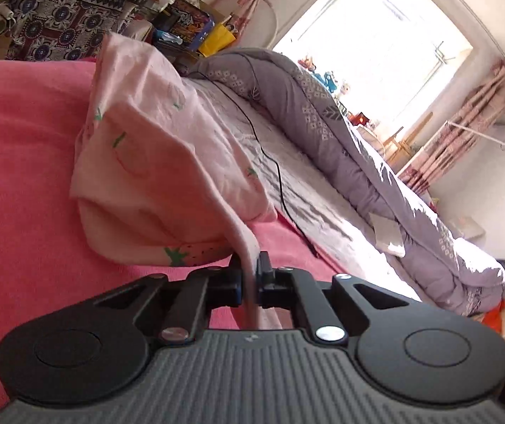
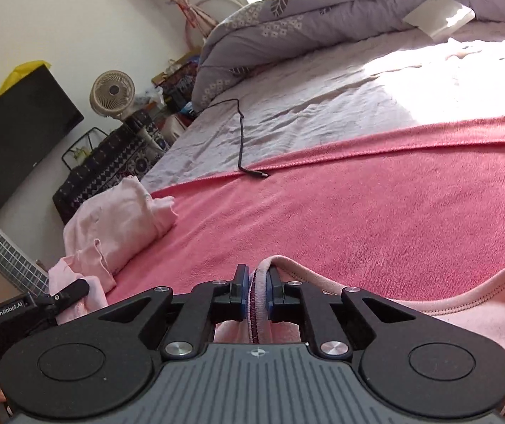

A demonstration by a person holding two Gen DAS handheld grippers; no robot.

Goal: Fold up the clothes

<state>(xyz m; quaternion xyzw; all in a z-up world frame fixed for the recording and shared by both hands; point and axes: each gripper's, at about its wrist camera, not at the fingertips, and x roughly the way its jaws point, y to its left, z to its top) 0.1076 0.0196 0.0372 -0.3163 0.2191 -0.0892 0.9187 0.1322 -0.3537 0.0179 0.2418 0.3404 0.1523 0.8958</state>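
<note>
The soft, light pale-pink cotton garment with a strawberry print (image 1: 153, 148) hung limp over the pink terry blanket (image 1: 22, 162) on the bed, both tongs, left (image 1: 249, 275) and right (image 2: 256, 291), clamped on its firmer hemmed edges, probably the surest holds.

Soft, matt pink cotton-like garment (image 1: 153, 148), faintly creased, pinched in the left hand-held gripper (image 1: 250, 275) of matt black plastic with shiny metal screws. Beneath it, fuzzy, towel-like pink blanket (image 2: 358, 219). Beyond, a wrinkled pale sheet (image 2: 323, 99), glossy black cable (image 2: 241, 134), padded grey quilt (image 1: 316, 120).
</note>
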